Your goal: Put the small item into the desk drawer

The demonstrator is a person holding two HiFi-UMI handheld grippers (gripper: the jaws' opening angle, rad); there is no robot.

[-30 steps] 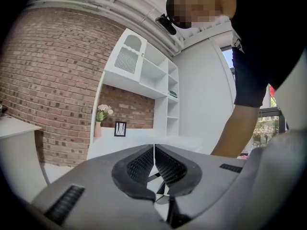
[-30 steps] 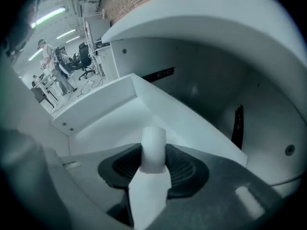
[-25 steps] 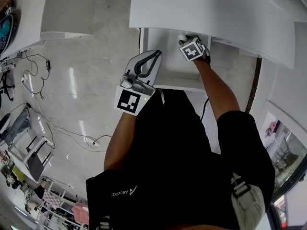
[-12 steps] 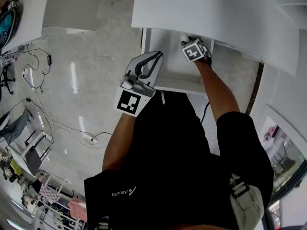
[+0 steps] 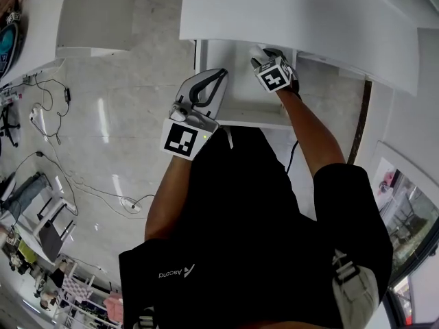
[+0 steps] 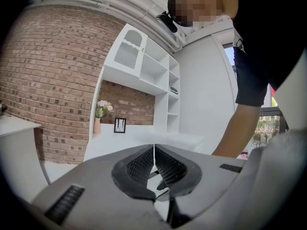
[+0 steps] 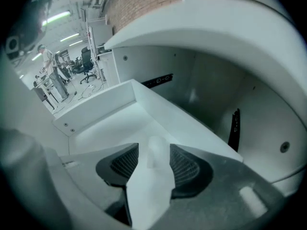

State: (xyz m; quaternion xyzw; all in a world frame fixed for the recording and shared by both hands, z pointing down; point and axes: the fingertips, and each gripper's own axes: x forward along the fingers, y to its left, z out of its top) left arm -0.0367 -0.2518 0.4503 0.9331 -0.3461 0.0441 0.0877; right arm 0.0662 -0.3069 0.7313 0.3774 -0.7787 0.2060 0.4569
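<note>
The white desk drawer (image 5: pixel 240 108) stands pulled out under the desktop (image 5: pixel 295 19). My right gripper (image 5: pixel 259 55) reaches into its back right part, just under the desktop's edge. In the right gripper view the small pale item (image 7: pixel 156 152) is between the black pads (image 7: pixel 184 166) above the drawer's floor (image 7: pixel 115 123). The jaws are opening, and a gap shows between the item and the left pad. My left gripper (image 5: pixel 206 88) hovers shut and empty over the drawer's front left corner; its pads (image 6: pixel 144 164) meet.
The drawer's front wall (image 7: pixel 96 104) and the dark slide rail (image 7: pixel 234 128) in the desk's cavity bound the space around the right gripper. A second white desk (image 5: pixel 82 19) stands at the left. Cables (image 5: pixel 62 156) lie on the pale floor.
Both grippers stay almost where they were, the right one at the drawer's back, the left one at its front. The head view has shifted slightly.
</note>
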